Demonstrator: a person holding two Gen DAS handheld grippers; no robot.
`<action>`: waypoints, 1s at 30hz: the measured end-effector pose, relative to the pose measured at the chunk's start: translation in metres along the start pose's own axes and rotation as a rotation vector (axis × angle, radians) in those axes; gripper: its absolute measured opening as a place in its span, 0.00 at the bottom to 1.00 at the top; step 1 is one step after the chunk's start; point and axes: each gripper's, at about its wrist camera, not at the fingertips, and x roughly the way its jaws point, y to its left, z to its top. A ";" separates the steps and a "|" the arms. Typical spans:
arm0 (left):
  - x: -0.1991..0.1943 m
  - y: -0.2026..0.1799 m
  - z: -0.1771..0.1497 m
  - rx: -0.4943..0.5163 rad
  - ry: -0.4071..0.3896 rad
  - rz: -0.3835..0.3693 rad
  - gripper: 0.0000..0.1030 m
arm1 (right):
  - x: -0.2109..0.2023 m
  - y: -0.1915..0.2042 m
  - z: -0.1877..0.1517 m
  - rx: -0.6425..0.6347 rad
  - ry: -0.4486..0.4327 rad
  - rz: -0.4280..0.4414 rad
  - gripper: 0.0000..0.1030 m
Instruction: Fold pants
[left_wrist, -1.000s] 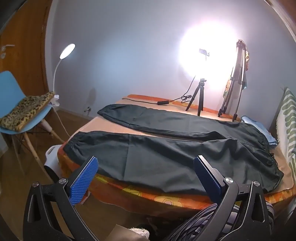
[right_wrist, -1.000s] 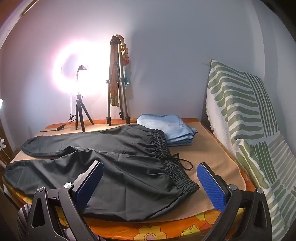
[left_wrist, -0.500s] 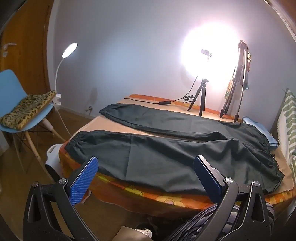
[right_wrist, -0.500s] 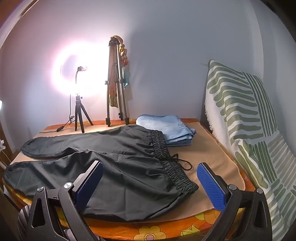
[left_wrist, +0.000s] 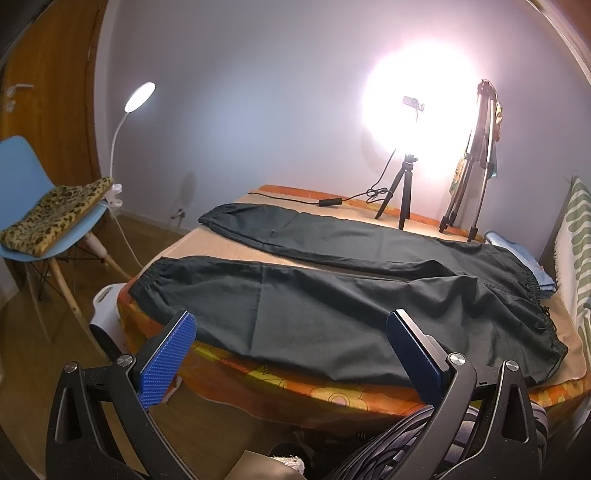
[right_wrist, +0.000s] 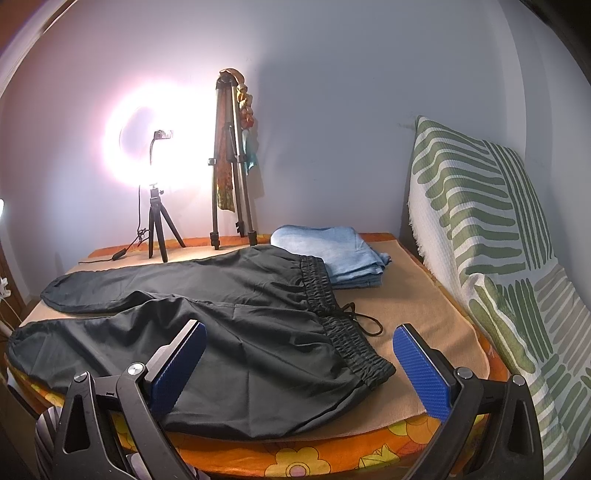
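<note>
Hovering at the near edge of the bed (right_wrist: 332, 458), the left tool (left_wrist: 291, 354) and the right tool (right_wrist: 299, 365) both stand wide open, blue pads spread and gripping nothing. Just beyond them, black pants (left_wrist: 369, 314) lie flat on a tan blanket (right_wrist: 424, 325) that covers an orange flowered sheet. Both legs stretch out side by side toward the left end of the bed, apart from each other, with the gathered waistband (right_wrist: 343, 328) toward the right end and a loose drawstring (right_wrist: 365, 321) trailing onto the blanket. Behind the waistband sits a stack of folded pale-blue cloth (right_wrist: 332, 254), touching or nearly touching the pants. A green-striped throw (right_wrist: 498, 240) leans upright at the right end of the bed. At the far edge, against the wall, a small tripod carries a glaring ring light (left_wrist: 417, 118), with a taller folded tripod (right_wrist: 229, 166) beside it. Off to the left, on the wooden floor, stands a blue chair (left_wrist: 33, 206) with a leopard-print cushion and a clip-on lamp (left_wrist: 138, 98).
</note>
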 end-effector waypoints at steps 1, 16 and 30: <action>0.000 0.000 0.000 0.000 0.001 0.000 1.00 | 0.000 0.000 0.000 0.000 0.001 -0.001 0.99; 0.002 0.002 -0.001 -0.007 0.011 0.000 1.00 | 0.001 0.000 -0.001 0.000 0.004 0.001 0.99; 0.003 0.001 -0.002 -0.006 0.013 0.002 1.00 | 0.003 0.000 -0.004 0.003 0.013 0.000 0.99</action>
